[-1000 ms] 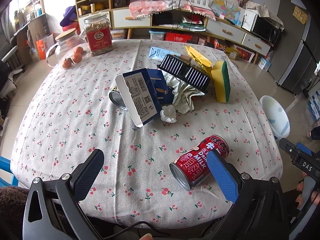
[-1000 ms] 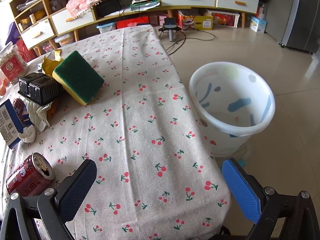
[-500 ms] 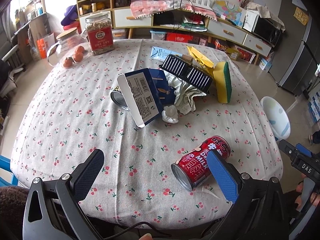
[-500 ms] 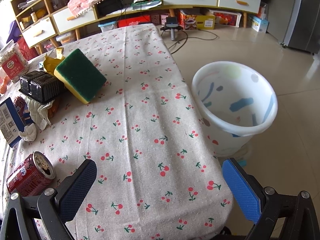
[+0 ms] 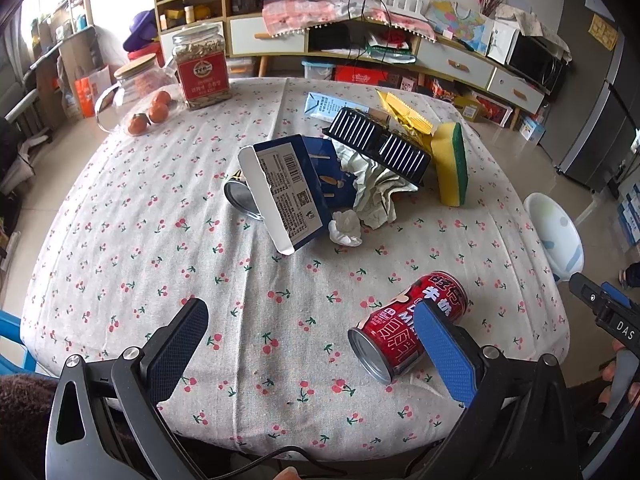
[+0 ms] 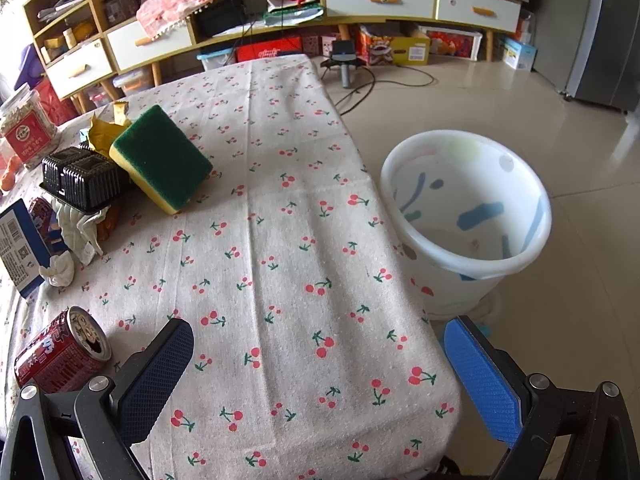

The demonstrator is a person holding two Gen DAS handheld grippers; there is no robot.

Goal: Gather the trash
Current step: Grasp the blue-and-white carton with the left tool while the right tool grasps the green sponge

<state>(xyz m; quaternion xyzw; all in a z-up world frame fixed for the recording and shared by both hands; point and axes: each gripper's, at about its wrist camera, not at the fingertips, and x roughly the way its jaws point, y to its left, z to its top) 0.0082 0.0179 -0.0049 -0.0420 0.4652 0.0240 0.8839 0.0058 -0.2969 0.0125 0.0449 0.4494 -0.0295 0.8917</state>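
Nothing collected yet: bucket (image 6: 466, 216) looks empty, red can (image 5: 408, 326) and box pile (image 5: 288, 188) well left of it. Both grippers (image 5: 312, 352) (image 6: 316, 376) spread, holding nothing.

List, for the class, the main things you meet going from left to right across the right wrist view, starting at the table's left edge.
Red can → black plastic tray → green-and-yellow sponge → bare stretch of cherry tablecloth → white bin on the floor.
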